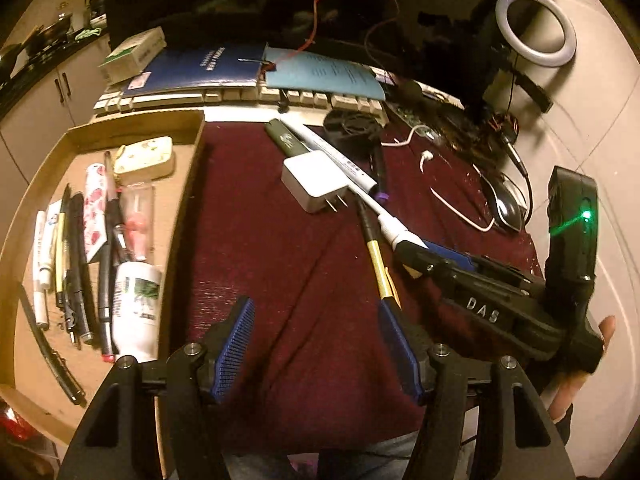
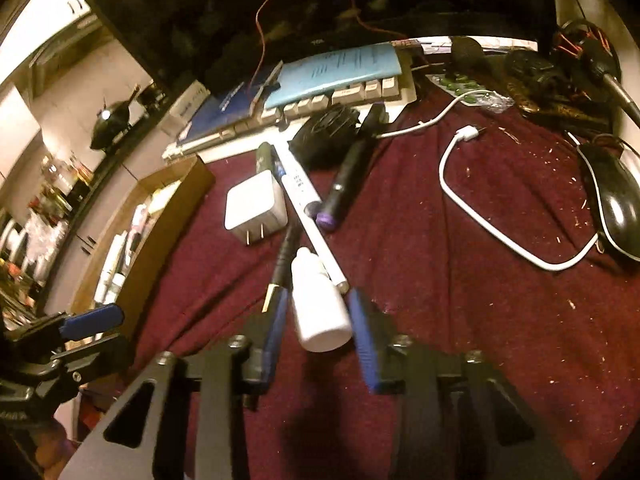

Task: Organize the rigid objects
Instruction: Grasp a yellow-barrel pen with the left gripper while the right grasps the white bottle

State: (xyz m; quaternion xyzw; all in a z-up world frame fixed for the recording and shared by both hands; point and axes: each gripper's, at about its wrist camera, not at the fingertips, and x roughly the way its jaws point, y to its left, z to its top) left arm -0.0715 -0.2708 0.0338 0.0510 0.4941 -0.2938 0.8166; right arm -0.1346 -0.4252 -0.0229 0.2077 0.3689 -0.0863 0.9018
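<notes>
Cardboard tray [image 1: 132,128], crowded with pens, hugs the worktop's left edge. Left tongs [image 1: 316,344] gape over bare maroon cloth [image 1: 260,248]. Centre: square white charger [image 1: 312,184], crossed slim pens. Right tongs [image 2: 316,320] seem to pinch a smooth white bottle [image 2: 320,312]; cable [image 2: 480,216] and mouse [image 2: 620,208] beyond.

Both wrists angled down, sharing charger [image 1: 314,184]

cloth [image 2: 440,320]: dark red
small bottle [image 2: 320,308]: white, at 6 o'clock
charger [image 2: 254,206]: white
box [image 1: 168,216]: brown
gripper pads [image 1: 236,344]: blue
tube [image 1: 94,212]: white, red flowers
</notes>
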